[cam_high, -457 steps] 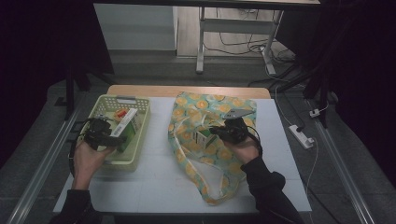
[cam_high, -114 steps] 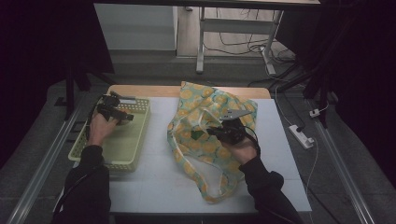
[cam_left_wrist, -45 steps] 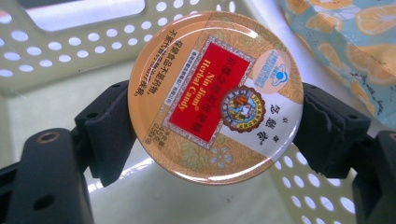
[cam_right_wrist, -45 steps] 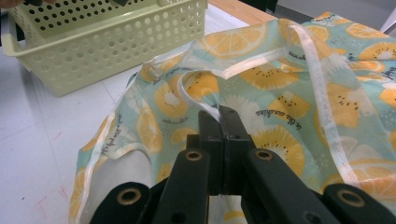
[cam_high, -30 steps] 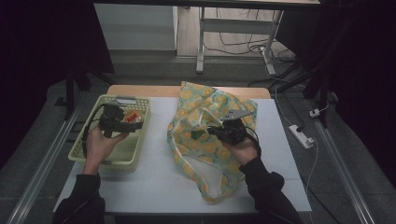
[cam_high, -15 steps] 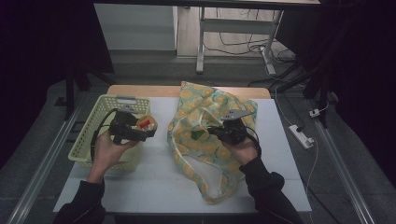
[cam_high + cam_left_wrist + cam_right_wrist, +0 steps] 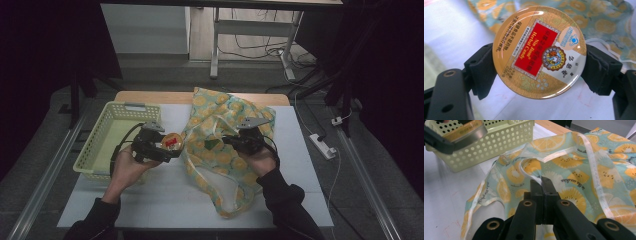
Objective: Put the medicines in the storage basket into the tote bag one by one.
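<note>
High view: the left gripper (image 7: 167, 147), left of centre in the frame, grasps a round candy tin (image 7: 172, 141) by its rim, just past the right wall of the pale green basket (image 7: 102, 142) and above the white table (image 7: 165, 192). The tin sits between the basket and the lemon-print cloth bag (image 7: 225, 150), which lies at the middle of the frame. The right gripper (image 7: 225, 141), right of centre, is clenched on the bag's white-edged opening.

Left gripper view: the tin (image 7: 539, 48) stands at the centre of the frame, lid facing the camera, red label tilted, a black pad pressed on each side.

Right gripper view: the jaws meet at lower centre, pinching the bag's white hem (image 7: 537, 180); the basket (image 7: 496, 141) and the tin (image 7: 465, 131) appear at upper left
</note>
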Action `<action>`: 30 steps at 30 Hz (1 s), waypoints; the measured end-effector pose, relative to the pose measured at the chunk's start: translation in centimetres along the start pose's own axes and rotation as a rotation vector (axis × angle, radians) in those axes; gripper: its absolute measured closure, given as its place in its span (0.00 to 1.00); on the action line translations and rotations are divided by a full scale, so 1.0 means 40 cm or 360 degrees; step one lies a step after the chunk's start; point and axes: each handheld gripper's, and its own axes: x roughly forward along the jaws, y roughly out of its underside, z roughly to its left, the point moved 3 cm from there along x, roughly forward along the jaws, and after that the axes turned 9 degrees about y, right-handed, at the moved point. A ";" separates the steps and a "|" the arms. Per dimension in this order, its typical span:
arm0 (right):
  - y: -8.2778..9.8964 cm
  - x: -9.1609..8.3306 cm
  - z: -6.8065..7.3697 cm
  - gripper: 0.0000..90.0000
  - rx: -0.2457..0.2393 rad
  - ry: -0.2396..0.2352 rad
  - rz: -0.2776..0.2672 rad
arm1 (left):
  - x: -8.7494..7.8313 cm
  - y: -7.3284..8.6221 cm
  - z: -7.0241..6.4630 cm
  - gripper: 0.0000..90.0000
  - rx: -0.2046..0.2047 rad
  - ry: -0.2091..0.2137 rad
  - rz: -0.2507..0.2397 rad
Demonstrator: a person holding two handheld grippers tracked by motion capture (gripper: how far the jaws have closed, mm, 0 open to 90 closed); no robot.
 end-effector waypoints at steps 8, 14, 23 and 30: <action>-0.002 0.000 0.004 1.00 -0.0008 -0.0004 -0.0007 | 0.054 -0.015 -0.044 0.23 0.0059 0.0067 0.0044; -0.003 0.000 0.007 1.00 -0.0012 -0.0007 -0.0009 | 0.099 -0.024 -0.057 0.23 0.0074 0.0090 0.0083; -0.002 0.004 0.010 1.00 -0.0016 -0.0009 -0.0007 | 0.157 -0.049 -0.068 0.23 0.0100 0.0095 0.0120; -0.003 0.004 0.013 1.00 -0.0022 -0.0022 -0.0015 | 0.208 -0.067 -0.073 0.23 0.0135 0.0082 0.0169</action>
